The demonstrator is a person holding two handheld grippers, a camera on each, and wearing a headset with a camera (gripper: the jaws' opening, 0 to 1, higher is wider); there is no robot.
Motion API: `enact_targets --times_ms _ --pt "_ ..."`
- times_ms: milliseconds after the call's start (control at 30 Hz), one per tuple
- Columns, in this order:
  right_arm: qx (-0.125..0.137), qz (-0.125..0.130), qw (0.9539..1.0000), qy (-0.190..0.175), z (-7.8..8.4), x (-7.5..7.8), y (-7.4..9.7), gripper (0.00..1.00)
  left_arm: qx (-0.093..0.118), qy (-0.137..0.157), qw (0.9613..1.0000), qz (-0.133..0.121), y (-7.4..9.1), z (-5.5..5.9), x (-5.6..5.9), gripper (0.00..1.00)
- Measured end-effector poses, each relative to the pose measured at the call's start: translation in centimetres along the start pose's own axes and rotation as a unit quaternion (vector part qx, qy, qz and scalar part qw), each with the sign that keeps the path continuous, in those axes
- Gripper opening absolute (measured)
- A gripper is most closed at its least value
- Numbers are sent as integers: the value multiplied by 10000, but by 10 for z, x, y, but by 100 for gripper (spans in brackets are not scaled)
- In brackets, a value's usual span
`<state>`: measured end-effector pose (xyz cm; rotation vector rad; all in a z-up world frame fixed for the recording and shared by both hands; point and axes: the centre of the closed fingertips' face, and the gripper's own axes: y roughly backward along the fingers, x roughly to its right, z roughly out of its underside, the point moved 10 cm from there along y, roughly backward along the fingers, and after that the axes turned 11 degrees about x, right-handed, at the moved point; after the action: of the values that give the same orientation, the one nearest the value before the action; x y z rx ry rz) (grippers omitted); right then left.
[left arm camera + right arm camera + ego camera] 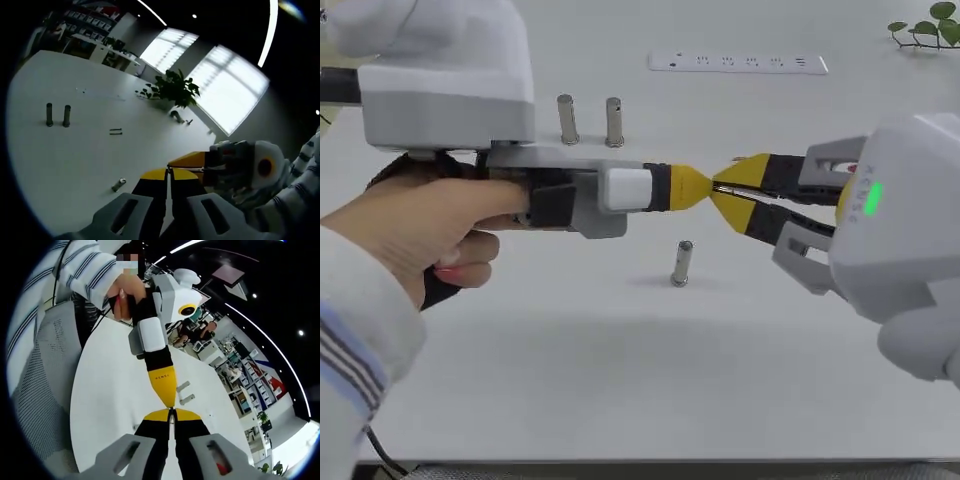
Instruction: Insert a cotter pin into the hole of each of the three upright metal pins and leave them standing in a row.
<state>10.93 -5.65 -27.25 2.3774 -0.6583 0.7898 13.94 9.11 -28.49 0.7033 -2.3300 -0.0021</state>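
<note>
My two grippers meet tip to tip above the table. The left gripper (705, 188) comes in from the left, jaws shut. The right gripper (728, 190) comes from the right and is shut on a thin cotter pin (738, 189), whose end sits at the left gripper's tips. Two metal pins (567, 118) (613, 121) stand upright side by side at the back. A third metal pin (682, 263) stands alone nearer me, below the grippers. In the left gripper view, my left gripper (168, 173) is shut, and the two back pins (49, 114) (66, 115) stand far left.
A white power strip (738, 63) lies at the table's far edge, and plant leaves (928, 30) reach in at the far right. Small loose cotter pins (115, 131) lie on the table beyond the pins. A potted plant (172, 90) stands at the far end.
</note>
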Motion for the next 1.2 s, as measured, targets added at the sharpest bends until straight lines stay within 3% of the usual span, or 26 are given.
enact_targets --times_ms 200,367,500,567,733,800,833,900,967,1033,1067,1133,1200 --pt "73 63 9998 -171 1 3 0 2 -26 -171 9998 -16 0 0 -3 0" --pt "92 -2 9975 -703 9 6 2 8 -39 -321 9995 -24 2 -1 -6 0" --pt "97 -77 9935 -1133 17 6 3 12 -50 -683 9976 -28 7 -1 -5 0" --pt "138 -174 9891 -1454 21 5 4 13 -84 -740 9972 -56 8 0 -6 0" --pt "243 -379 9744 -2201 30 5 6 16 -57 -1042 9945 24 13 0 -4 0" --pt "322 -514 9639 -2592 33 4 7 16 -16 -1240 9922 126 14 -1 -1 0" --pt "355 -577 9556 -2867 36 4 8 16 56 -1247 9919 227 14 -1 1 0" --pt "494 -553 9473 -3117 40 6 8 17 157 -1360 9898 383 15 -3 5 0" --pt "628 -611 9347 -3444 43 7 10 17 224 -1698 9837 552 16 -5 8 0" --pt "654 -720 9281 -3595 43 7 13 16 228 -1941 9783 695 17 -6 11 0" --pt "664 -792 9269 -3607 44 7 14 16 211 -2052 9754 783 18 -6 12 0" --pt "752 -869 9235 -3659 43 8 17 16 230 -2405 9660 917 19 -5 14 0" --pt "870 -1026 9128 -3855 43 8 19 16 238 -2578 9605 1019 20 -5 16 0"
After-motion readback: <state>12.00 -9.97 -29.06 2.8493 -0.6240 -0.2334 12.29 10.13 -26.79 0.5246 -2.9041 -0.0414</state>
